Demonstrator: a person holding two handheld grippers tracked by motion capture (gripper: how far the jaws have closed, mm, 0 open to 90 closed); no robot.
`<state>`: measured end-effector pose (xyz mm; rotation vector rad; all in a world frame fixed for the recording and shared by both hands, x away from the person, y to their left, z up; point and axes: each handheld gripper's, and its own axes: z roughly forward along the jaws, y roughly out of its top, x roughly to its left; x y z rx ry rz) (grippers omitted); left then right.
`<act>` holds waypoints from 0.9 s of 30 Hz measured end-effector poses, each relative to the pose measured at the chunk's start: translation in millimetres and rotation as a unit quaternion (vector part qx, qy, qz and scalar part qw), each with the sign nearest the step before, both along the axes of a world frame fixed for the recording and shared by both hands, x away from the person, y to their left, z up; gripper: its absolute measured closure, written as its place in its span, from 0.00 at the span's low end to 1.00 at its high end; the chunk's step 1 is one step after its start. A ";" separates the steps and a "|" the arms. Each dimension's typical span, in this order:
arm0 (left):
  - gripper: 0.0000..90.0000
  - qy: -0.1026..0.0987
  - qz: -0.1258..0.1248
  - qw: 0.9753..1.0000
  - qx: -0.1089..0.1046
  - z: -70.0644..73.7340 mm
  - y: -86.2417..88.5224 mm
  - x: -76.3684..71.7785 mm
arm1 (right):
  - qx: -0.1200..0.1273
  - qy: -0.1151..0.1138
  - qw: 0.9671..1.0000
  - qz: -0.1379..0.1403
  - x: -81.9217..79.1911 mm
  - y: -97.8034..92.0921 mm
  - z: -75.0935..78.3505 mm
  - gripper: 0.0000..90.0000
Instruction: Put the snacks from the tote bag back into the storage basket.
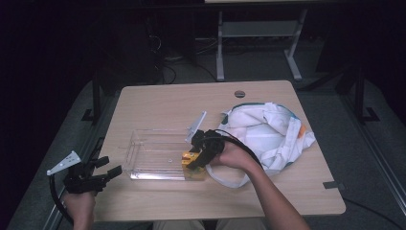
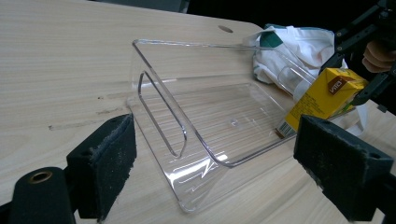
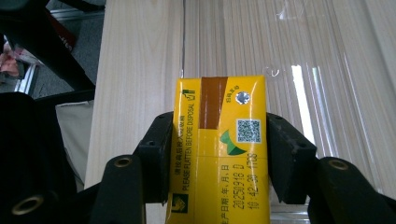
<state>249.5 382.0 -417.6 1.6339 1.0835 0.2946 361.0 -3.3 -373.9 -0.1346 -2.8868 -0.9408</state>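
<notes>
- Right gripper [image 1: 194,160] pinches a yellow drink carton [image 1: 190,158] between its two black jaws; in the right gripper view the pads [image 3: 161,154] press flat on both narrow sides of the carton [image 3: 219,149], which stands upright with its printed top panel facing the camera; the carton sits at the right end of the clear tray, close to the table's near edge, though whether it rests on the tray floor or hangs just above it I cannot tell.
- Left gripper [image 1: 103,172] hovers off the table's near-left corner with its jaws spread wide and nothing between them; in the left gripper view the foam pads [image 2: 109,161] frame the tray's near end without touching it.
- Wooden table [image 1: 158,103] carries everything; a round cable hole [image 1: 240,94] sits by its far edge.
- White cloth bag [image 1: 268,134] with teal trim lies crumpled on the right half of the table, just beside the tray's right end; its strap loops toward the near edge under the person's right hand.
- Clear plastic tray [image 1: 148,153] lies at the middle of the table, nearer the front edge; its left wall [image 2: 161,114] has a slot handle cut through it.
</notes>
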 end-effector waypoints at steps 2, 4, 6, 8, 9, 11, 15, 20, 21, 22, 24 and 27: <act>0.14 0.000 0.000 1.000 0.001 0.1 0.0 -0.1 | 0.002 0.000 1.000 -0.001 0.0 -0.3 0.3 0.53; 0.14 0.001 0.000 1.000 0.001 0.0 -0.1 -0.1 | 0.004 0.001 1.000 -0.002 -0.2 -0.5 0.5 0.53; 0.14 0.001 0.001 1.000 0.000 -0.1 -0.3 -0.1 | 0.005 0.002 1.000 -0.003 -0.4 -0.5 0.6 0.53; 0.14 0.001 0.000 1.000 0.000 -0.1 -0.3 -0.1 | 0.007 0.002 1.000 -0.003 -0.3 -0.8 1.0 0.54; 0.14 0.001 0.001 1.000 0.001 -0.1 -0.3 -0.1 | 0.009 0.005 1.000 -0.005 -0.2 -1.3 1.4 0.54; 0.14 0.001 0.001 1.000 0.000 -0.2 -0.3 -0.1 | 0.009 0.004 1.000 -0.004 0.1 -1.4 1.7 0.54; 0.14 0.000 0.000 1.000 0.000 -0.3 0.2 -0.2 | 0.017 0.010 1.000 -0.009 -0.4 -3.1 4.0 0.53; 0.14 0.001 0.001 1.000 0.001 -0.1 -0.2 -0.2 | 0.020 0.009 1.000 -0.011 0.8 -5.3 4.8 0.50; 0.14 0.001 0.001 1.000 0.001 -0.1 -0.2 -0.2 | 0.020 0.009 1.000 -0.011 0.8 -5.3 4.8 0.50; 0.14 0.001 0.001 1.000 0.001 -0.2 -0.3 -0.2 | 0.019 0.012 1.000 -0.014 0.7 -5.6 4.8 0.49; 0.14 0.001 0.001 1.000 0.001 -0.2 -0.1 -0.2 | 0.023 0.013 1.000 -0.016 1.0 -6.4 5.7 0.47; 0.14 0.001 0.001 1.000 0.000 -0.4 -0.3 -0.1 | 0.028 0.012 0.999 -0.018 1.5 -6.8 6.7 0.46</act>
